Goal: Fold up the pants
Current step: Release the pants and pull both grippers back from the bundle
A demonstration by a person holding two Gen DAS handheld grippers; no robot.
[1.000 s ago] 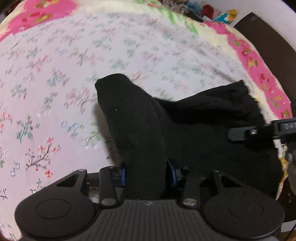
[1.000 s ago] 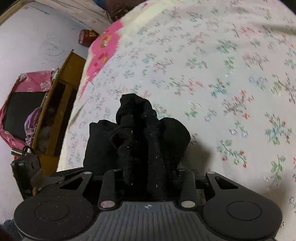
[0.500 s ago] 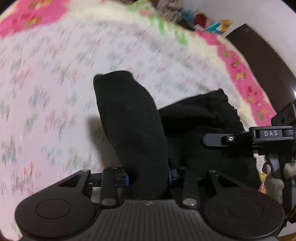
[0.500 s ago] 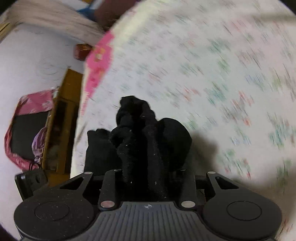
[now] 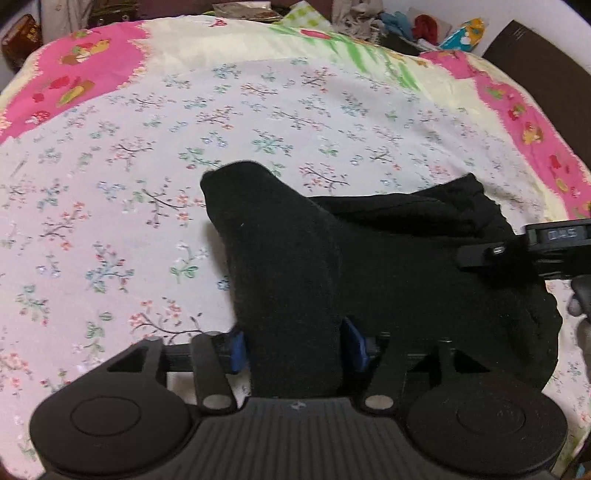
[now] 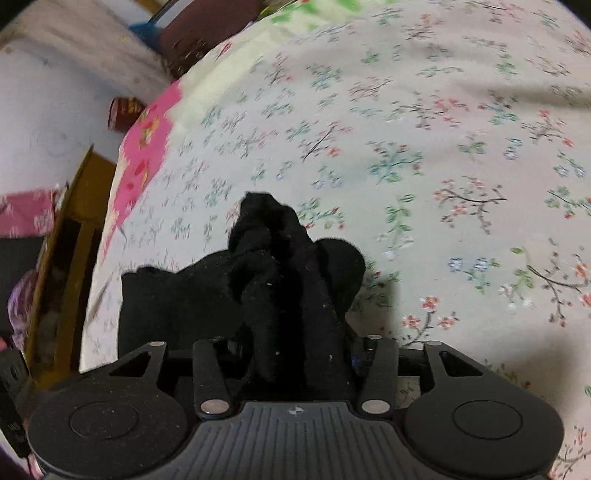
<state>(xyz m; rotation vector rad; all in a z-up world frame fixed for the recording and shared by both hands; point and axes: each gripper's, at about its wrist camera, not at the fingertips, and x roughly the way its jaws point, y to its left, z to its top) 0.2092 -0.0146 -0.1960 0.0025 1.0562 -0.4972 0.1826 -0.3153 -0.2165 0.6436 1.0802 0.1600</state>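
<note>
Black pants (image 5: 399, 258) lie bunched on a floral bedsheet (image 5: 147, 177). My left gripper (image 5: 293, 350) is shut on a flat flap of the pants that sticks up between its blue pads (image 5: 237, 350). My right gripper (image 6: 295, 354) is shut on a bunched, wrinkled edge of the pants (image 6: 273, 258), and its fingers are hidden by cloth. The right gripper's body shows in the left wrist view (image 5: 517, 247), at the far right over the pants.
The sheet (image 6: 424, 147) has a pink and yellow border (image 5: 535, 129). Piled clothes (image 5: 406, 26) lie past the far edge. A wooden cabinet (image 6: 70, 258) and a red tin (image 6: 123, 114) stand off the bed's left side.
Both grippers kept hold of the pants while swinging over the bed. The right gripper's body shifted left into the left view, then back to the far right.
</note>
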